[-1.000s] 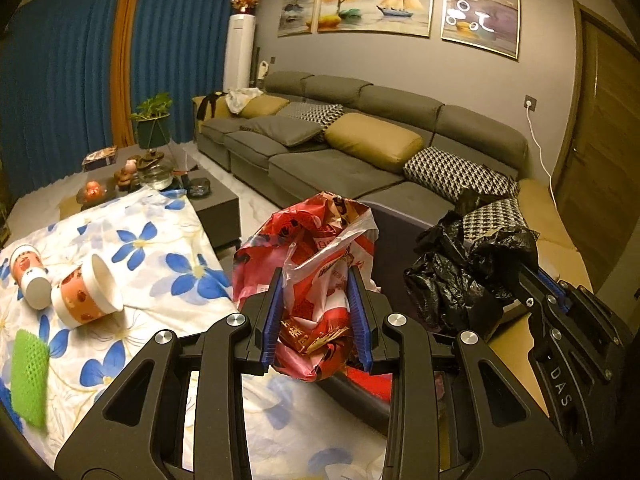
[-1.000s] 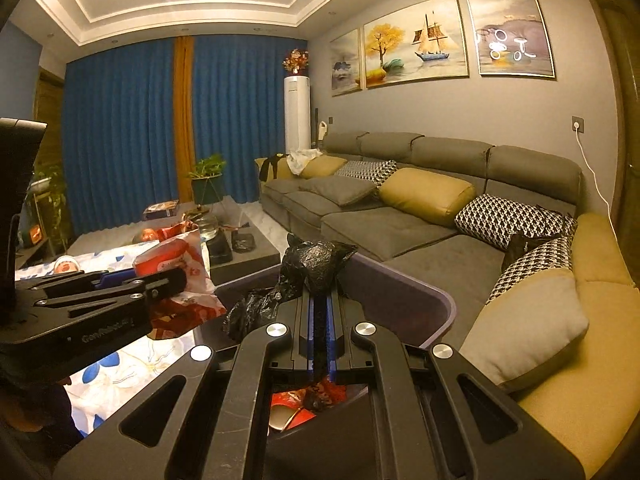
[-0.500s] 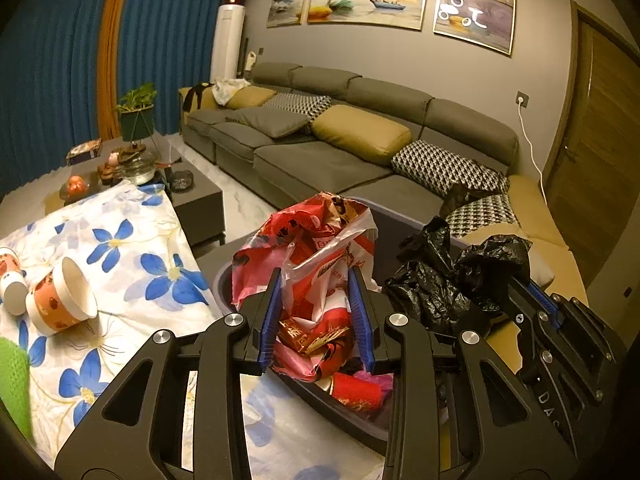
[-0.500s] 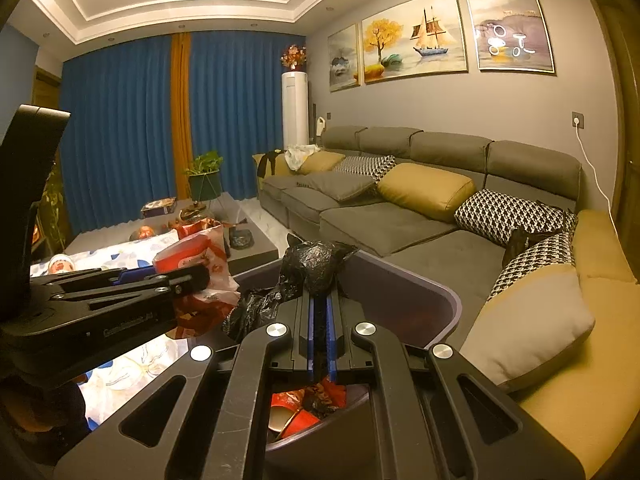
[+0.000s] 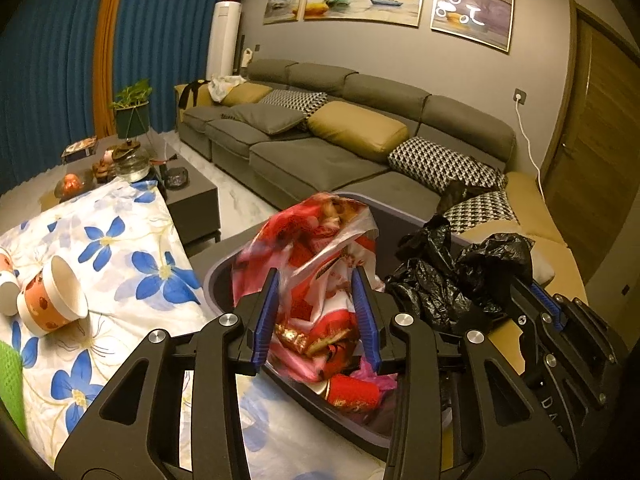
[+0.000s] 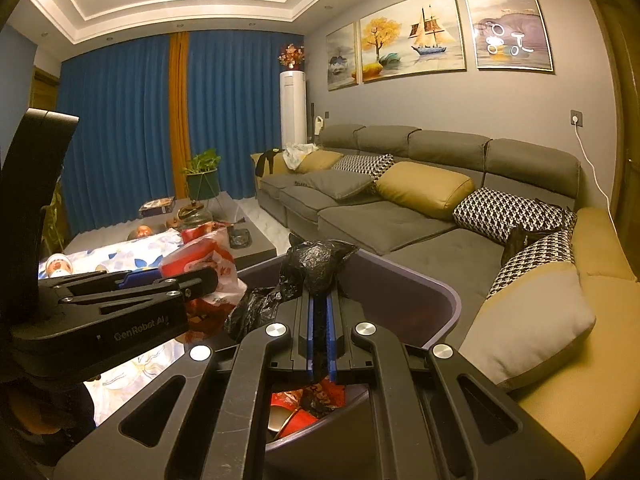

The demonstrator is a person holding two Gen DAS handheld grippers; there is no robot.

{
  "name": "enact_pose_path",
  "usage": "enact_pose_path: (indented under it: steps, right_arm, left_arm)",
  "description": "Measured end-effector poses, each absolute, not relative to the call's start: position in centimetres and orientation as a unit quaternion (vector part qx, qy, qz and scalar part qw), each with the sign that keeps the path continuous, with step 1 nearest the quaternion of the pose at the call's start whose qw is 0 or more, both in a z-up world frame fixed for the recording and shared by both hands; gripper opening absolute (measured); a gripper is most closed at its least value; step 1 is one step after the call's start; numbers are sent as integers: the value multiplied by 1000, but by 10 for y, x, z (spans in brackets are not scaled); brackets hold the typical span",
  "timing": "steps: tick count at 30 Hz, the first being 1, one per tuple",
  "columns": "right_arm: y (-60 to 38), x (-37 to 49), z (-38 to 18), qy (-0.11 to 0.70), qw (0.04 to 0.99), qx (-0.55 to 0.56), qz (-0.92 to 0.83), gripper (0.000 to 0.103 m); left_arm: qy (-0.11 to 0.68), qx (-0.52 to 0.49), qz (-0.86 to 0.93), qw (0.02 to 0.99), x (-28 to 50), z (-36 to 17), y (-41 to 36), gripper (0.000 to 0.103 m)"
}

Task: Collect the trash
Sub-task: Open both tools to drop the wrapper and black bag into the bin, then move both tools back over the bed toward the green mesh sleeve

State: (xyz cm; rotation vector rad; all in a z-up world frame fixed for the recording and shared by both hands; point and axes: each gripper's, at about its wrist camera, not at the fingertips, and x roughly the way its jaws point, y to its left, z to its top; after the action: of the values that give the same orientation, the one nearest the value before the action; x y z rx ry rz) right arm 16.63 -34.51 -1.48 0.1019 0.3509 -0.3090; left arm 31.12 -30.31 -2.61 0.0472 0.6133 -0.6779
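Note:
My left gripper (image 5: 318, 280) is shut on a crumpled red and white plastic bag (image 5: 320, 240) and holds it over the open dark grey bin (image 5: 224, 276). Red trash (image 5: 352, 392) lies inside the bin. My right gripper (image 6: 319, 300) is shut on the bin's black liner bag (image 6: 316, 260) and holds it up at the rim (image 6: 440, 292). The right gripper also shows at the right of the left wrist view (image 5: 536, 292), with the black liner (image 5: 452, 276). The left gripper shows at the left of the right wrist view (image 6: 200, 276), with the red bag (image 6: 208, 260).
Two paper cups (image 5: 52, 300) and a green net sleeve (image 5: 10, 384) lie on the floral tablecloth (image 5: 132, 248) at the left. A dark coffee table (image 5: 192, 200) with a glass jar stands behind. A long grey sofa (image 5: 340, 152) with cushions runs along the wall.
The left gripper has carried the red bag to the right, from over the tablecloth's edge to over the bin. The right gripper keeps its hold on the black liner.

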Motion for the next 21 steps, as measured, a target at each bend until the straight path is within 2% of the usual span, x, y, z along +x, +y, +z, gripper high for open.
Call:
enact_pose_path:
  steps: [4, 6, 8, 10, 12, 17, 19, 21]
  right_arm:
    - [-348, 168, -17, 176, 971, 52, -155, 6]
    - [-349, 168, -17, 175, 971, 52, -155, 6]
    - [-349, 168, -17, 175, 971, 52, -155, 7]
    - [-350, 168, -18, 175, 971, 53, -155, 15]
    - [-351, 167, -18, 171, 971, 54, -156, 32]
    - [-353, 164, -16, 164, 973, 56, -155, 43]
    - [-354, 161, -15, 159, 973, 59, -155, 50]
    - [-353, 156, -12, 151, 974, 61, -156, 61]
  left_arm:
    - [299, 20, -327, 896, 312, -27, -303, 39]
    - [298, 17, -320, 899, 312, -28, -301, 59]
    - [294, 13, -313, 903, 311, -28, -298, 68]
    - [292, 9, -298, 909, 311, -28, -292, 74]
    - [289, 1, -289, 913, 310, -26, -282, 82]
    - [263, -7, -252, 931, 298, -18, -249, 90]
    - [254, -11, -234, 938, 290, -16, -231, 92]
    - [244, -15, -213, 946, 281, -15, -209, 93]
